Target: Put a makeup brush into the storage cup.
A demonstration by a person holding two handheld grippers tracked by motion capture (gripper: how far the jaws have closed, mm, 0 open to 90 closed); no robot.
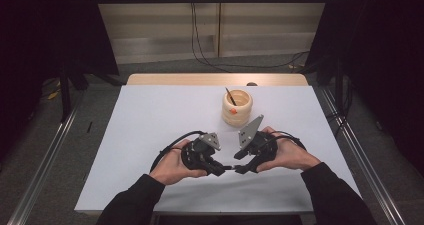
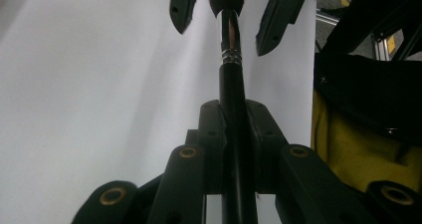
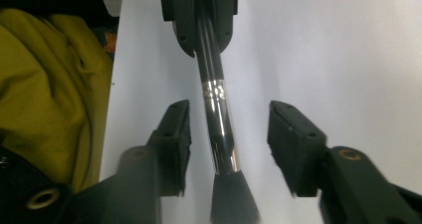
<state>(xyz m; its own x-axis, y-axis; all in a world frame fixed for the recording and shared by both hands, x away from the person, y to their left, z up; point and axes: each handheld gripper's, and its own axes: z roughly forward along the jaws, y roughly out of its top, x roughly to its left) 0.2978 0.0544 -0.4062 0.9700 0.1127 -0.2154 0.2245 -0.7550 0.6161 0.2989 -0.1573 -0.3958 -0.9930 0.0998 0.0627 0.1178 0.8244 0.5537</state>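
A black makeup brush [image 2: 232, 84] with a silver ferrule and dark bristles spans the gap between the two grippers, low over the white table's front middle. My left gripper [image 1: 220, 169] is shut on the brush's handle [image 3: 214, 94]; in its own view the jaws clamp the handle from both sides [image 2: 234, 109]. My right gripper [image 1: 241, 168] faces it tip to tip and is open. Its pads [image 3: 174, 129] stand apart on either side of the ferrule without touching it, and the bristles [image 3: 234, 199] point back toward the right gripper's body.
A round wooden holder [image 1: 237, 107] of stacked rings stands behind the grippers, with a thin dark stick and something orange in it. The white tabletop [image 1: 150, 125] spreads left and behind. A yellow garment [image 3: 50, 84] lies past the table's near edge.
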